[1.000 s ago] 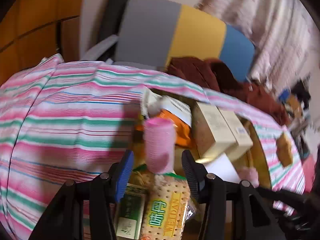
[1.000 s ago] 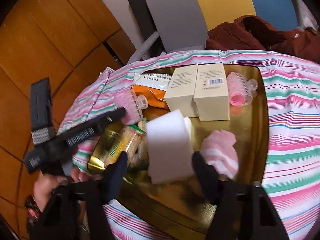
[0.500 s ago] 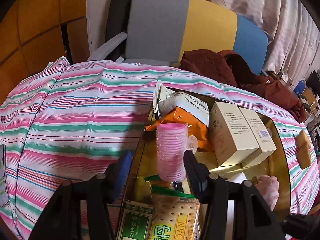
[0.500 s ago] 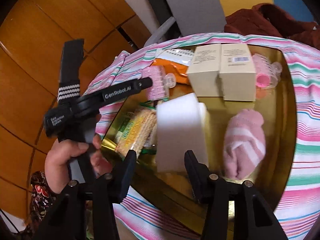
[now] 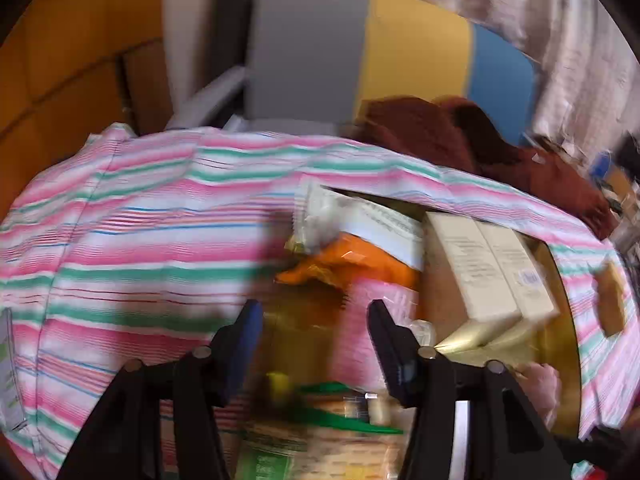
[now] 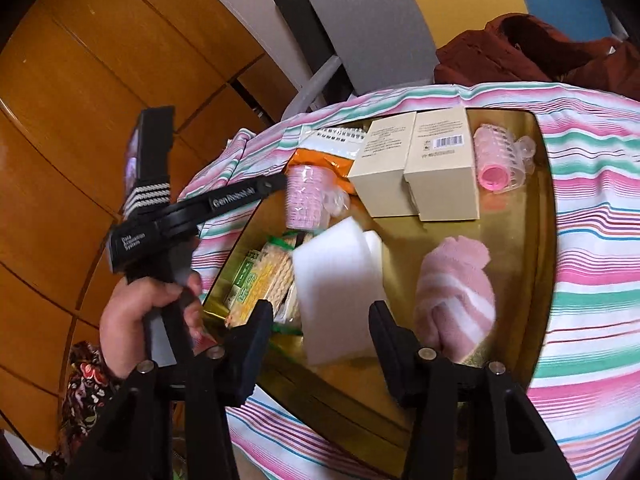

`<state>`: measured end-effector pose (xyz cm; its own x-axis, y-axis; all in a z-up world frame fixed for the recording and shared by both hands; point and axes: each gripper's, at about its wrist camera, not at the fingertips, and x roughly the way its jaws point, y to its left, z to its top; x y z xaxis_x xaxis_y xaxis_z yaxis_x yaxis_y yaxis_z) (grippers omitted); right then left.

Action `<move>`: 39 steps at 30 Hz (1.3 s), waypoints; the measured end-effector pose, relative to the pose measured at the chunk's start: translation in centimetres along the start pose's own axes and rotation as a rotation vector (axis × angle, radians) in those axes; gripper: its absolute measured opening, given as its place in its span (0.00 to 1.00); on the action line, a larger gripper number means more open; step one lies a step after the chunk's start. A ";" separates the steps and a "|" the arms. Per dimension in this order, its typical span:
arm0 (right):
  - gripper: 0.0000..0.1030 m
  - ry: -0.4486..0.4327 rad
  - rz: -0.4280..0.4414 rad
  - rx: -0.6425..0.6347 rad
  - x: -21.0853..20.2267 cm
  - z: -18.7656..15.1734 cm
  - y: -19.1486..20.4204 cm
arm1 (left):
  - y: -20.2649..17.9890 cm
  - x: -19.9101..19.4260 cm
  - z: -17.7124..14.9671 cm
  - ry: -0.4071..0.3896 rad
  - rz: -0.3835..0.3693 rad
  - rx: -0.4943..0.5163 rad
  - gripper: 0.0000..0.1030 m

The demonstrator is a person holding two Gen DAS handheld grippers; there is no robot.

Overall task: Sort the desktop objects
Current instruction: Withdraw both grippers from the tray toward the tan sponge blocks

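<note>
— What is seen at the left gripper (image 5: 312, 312)?

— Its jaws are parted and have just been opening. A pink hair roller (image 6: 304, 200) is seen upright between them, close to the right finger, released. The roller is stood on the gold tray (image 6: 516, 280), beside an orange packet (image 6: 320, 160).

— And the right gripper (image 6: 320, 308)?

— Its jaws have just been closing around a white sponge (image 6: 336, 280), but a gap is left at the left finger, so nothing is clamped. The sponge is found on the tray between a packet of crackers (image 6: 264, 280) and a pink striped sock (image 6: 452, 292). Two cream boxes (image 6: 440, 172) are set behind.
</note>
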<state>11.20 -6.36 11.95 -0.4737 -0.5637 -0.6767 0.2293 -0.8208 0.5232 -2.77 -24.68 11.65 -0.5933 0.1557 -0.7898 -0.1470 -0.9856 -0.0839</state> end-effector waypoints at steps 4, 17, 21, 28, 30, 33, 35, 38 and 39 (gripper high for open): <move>0.51 -0.018 0.016 0.019 -1.2 0.0 -0.5 | -1.7 -0.5 -0.3 -0.021 0.034 0.043 0.55; 0.43 0.005 0.039 -0.010 -2.2 -1.2 -1.8 | -1.5 -4.9 -2.5 -0.098 -0.047 -0.095 0.54; 0.43 0.070 0.061 -0.047 -0.3 -1.2 -0.8 | -1.2 -5.3 -3.4 -0.095 -0.028 -0.115 0.54; 0.43 0.091 -0.051 -0.073 2.5 0.9 0.0 | 0.0 -6.7 -4.3 -0.116 -0.030 -0.165 0.54; 0.43 0.114 -0.030 -0.059 3.0 0.8 0.0 | 0.2 -6.9 -4.4 -0.125 -0.025 -0.169 0.54; 0.45 0.144 0.028 -0.065 3.6 -0.1 1.1 | 0.6 -7.1 -4.5 -0.129 -0.021 -0.185 0.54; 0.45 0.134 0.063 -0.076 3.6 -0.3 1.7 | 0.7 -7.0 -4.5 -0.120 -0.022 -0.193 0.54; 0.45 0.118 0.108 -0.052 2.9 -0.4 1.5 | 0.5 -7.2 -4.9 -0.118 -0.020 -0.197 0.54; 0.45 0.094 0.107 -0.045 2.2 -0.5 1.1 | 0.3 -7.4 -5.0 -0.121 -0.026 -0.195 0.54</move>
<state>10.84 -8.51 10.77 -0.3631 -0.6527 -0.6649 0.3135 -0.7576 0.5725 5.53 -26.42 14.40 -0.6832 0.1766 -0.7085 -0.0149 -0.9735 -0.2283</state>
